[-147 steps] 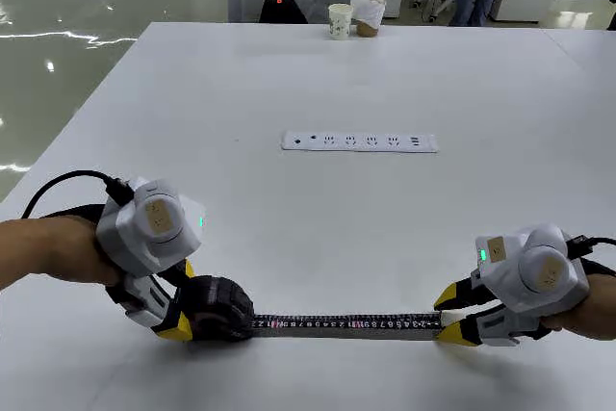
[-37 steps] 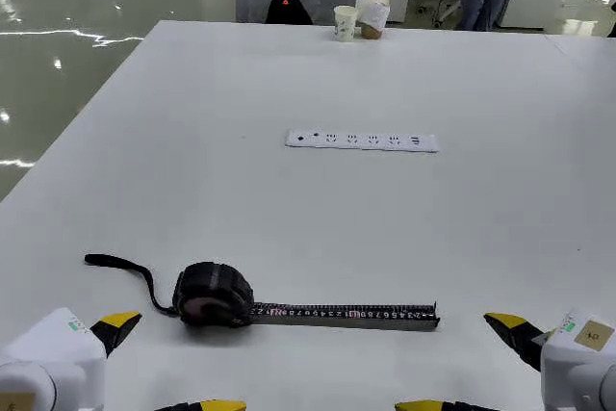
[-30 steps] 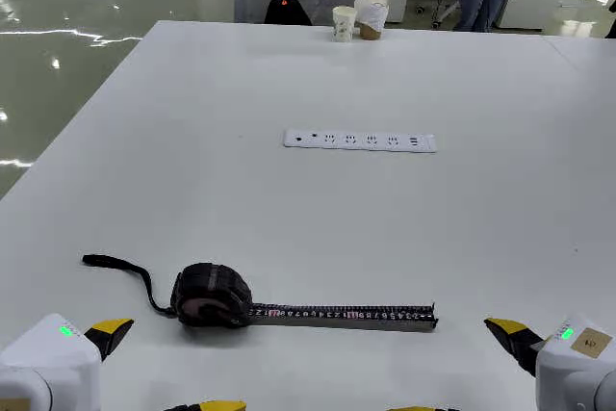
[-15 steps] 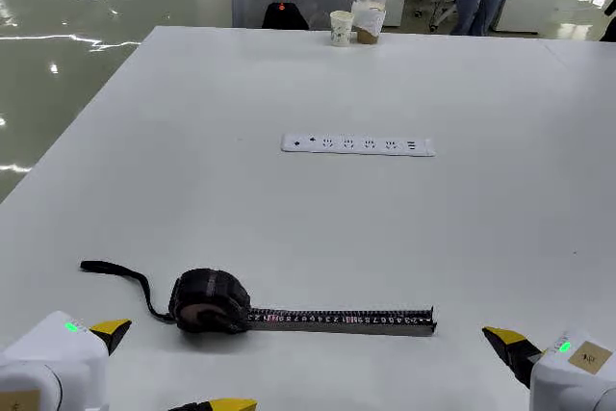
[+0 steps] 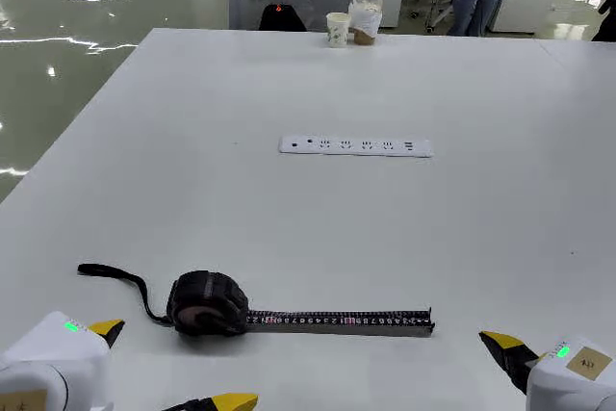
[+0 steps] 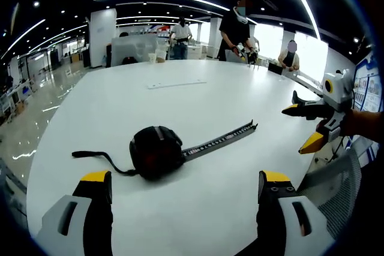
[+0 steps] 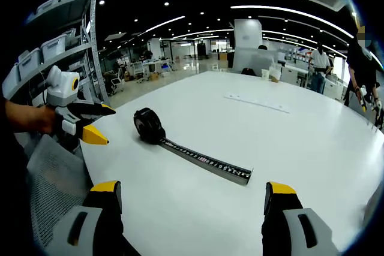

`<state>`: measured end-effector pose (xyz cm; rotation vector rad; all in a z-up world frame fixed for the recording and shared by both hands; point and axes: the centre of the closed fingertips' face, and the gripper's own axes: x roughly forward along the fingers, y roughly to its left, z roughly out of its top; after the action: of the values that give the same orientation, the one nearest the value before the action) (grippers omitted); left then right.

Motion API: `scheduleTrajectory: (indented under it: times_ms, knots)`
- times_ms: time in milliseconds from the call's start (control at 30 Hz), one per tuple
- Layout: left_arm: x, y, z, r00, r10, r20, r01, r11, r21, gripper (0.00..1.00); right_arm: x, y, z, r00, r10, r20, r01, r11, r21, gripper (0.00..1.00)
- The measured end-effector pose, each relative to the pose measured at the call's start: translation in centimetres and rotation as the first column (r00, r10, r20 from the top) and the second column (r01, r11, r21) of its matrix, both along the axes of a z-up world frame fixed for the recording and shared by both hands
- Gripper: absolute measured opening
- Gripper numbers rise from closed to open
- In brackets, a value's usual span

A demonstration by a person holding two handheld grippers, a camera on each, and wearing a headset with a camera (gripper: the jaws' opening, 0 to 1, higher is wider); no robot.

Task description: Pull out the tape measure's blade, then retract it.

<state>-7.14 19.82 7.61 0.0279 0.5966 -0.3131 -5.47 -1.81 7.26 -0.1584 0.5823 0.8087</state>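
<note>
Marks the pull-out as done, leaving only retraction: released since the stretch, tape measure (image 5: 207,303) lying on the white table (image 5: 385,74), blade (image 5: 337,320) out, between left gripper (image 6: 184,178) and right gripper (image 7: 192,188), both gaping, empty, drawn back.

A long white plastic power strip (image 5: 355,146) lies well ahead of the jaws; a small paper cup (image 5: 337,29) stands far beyond it.

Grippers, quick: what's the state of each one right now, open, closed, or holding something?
Left yellow-tipped gripper: open, holding nothing.
Right yellow-tipped gripper: open, holding nothing.
</note>
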Motion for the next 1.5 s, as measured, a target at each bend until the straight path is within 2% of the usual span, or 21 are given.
scheduleTrajectory:
  times_ms: [200, 533, 1133, 1500]
  knots:
    - [0.0, -0.2, 0.2, 1.0, 0.006, 0.011, -0.006, 1.0, 0.005, 0.99, -0.1, 0.1, 0.0, 1.0, -0.004, -0.003, 0.004, 1.0, 0.007, 0.99]
    - [-0.1, -0.1, -0.1, 1.0, 0.016, -0.001, -0.016, 1.0, 0.01, 0.99, -0.2, 0.4, -0.2, 1.0, 0.004, -0.004, -0.004, 1.0, 0.005, 0.99]
    - [0.2, -0.3, -0.5, 0.999, 0.053, -0.003, -0.053, 0.999, 0.002, 0.99, 0.0, 0.2, -0.2, 1.0, 0.016, -0.001, -0.016, 1.0, 0.011, 0.99]
    - [1.1, 0.1, -0.8, 0.996, 0.089, -0.014, -0.089, 0.996, 0.002, 0.99, 0.3, 0.2, -0.6, 0.998, 0.055, -0.007, -0.055, 0.998, 0.006, 0.97]
